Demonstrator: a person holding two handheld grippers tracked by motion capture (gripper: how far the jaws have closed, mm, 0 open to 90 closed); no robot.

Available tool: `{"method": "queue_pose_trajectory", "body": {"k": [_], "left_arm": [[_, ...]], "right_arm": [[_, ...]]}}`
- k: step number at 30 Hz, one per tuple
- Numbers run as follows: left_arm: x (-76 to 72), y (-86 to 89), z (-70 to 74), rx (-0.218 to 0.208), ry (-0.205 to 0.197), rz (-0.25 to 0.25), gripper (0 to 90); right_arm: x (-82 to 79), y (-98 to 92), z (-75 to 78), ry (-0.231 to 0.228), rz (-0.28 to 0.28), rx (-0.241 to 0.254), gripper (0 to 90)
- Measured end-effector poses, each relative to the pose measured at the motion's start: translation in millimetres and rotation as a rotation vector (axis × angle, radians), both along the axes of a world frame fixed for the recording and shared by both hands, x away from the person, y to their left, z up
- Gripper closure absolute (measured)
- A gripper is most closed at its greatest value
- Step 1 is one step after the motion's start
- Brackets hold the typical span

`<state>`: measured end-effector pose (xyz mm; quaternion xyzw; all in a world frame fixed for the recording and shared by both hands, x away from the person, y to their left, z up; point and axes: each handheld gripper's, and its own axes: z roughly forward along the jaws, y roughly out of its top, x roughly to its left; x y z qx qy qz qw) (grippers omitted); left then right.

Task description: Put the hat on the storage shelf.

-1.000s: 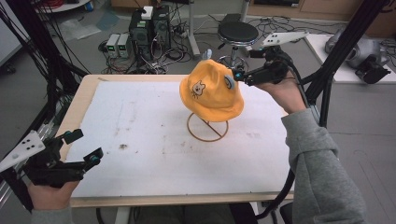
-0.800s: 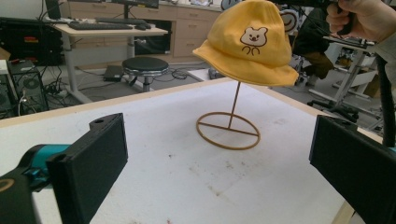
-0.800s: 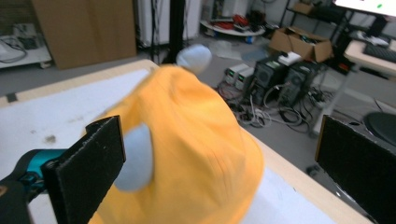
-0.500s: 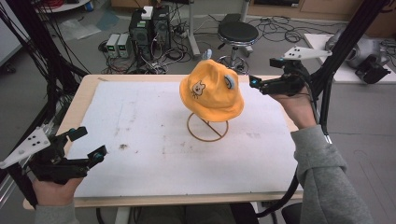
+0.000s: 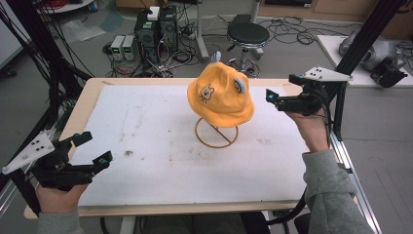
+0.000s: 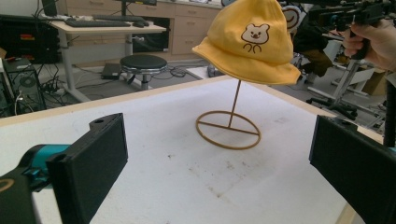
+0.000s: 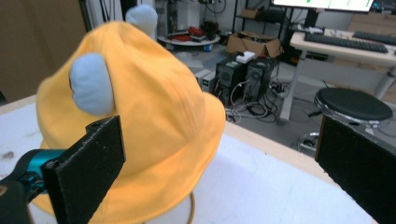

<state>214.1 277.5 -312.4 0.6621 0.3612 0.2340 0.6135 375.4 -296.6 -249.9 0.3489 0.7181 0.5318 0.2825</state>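
High view: the hat (image 5: 220, 95) is sitting on a wire stand (image 5: 216, 132) mid-bench (image 5: 146, 161), both claws spread, apart from it. Left gripper view: left claw (image 6: 217, 163) is gaping, empty. Right gripper view: right claw (image 7: 219, 163) is gaping beside the soft, light hat; its brim looks the best hold.

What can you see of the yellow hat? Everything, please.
The yellow hat is a soft fabric bucket hat with a floppy brim, a small cartoon bear face printed on its crown and two pale blue ear tabs. It sits upright on a thin gold wire stand with a ring base on the white table. Neither gripper touches it.
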Motion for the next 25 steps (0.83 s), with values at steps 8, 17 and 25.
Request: {"method": "queue_pose_trajectory", "body": {"k": [8, 17, 25], "left_arm": [[1.2, -0.1, -0.2, 0.003, 0.001, 0.002, 4.7], [3.0, -1.9, -1.0, 0.010, 0.003, -0.002, 4.7], [3.7, -2.0, -1.3, 0.012, 0.002, 0.000, 4.7]], "right_arm": [[-16.8, -4.4, -16.3, -0.007, -0.049, 0.020, 1.2], [-23.0, -7.8, -37.9, 0.010, -0.077, 0.028, 1.2], [-27.6, -6.0, -37.9, -0.010, -0.025, 0.012, 1.2]]}}
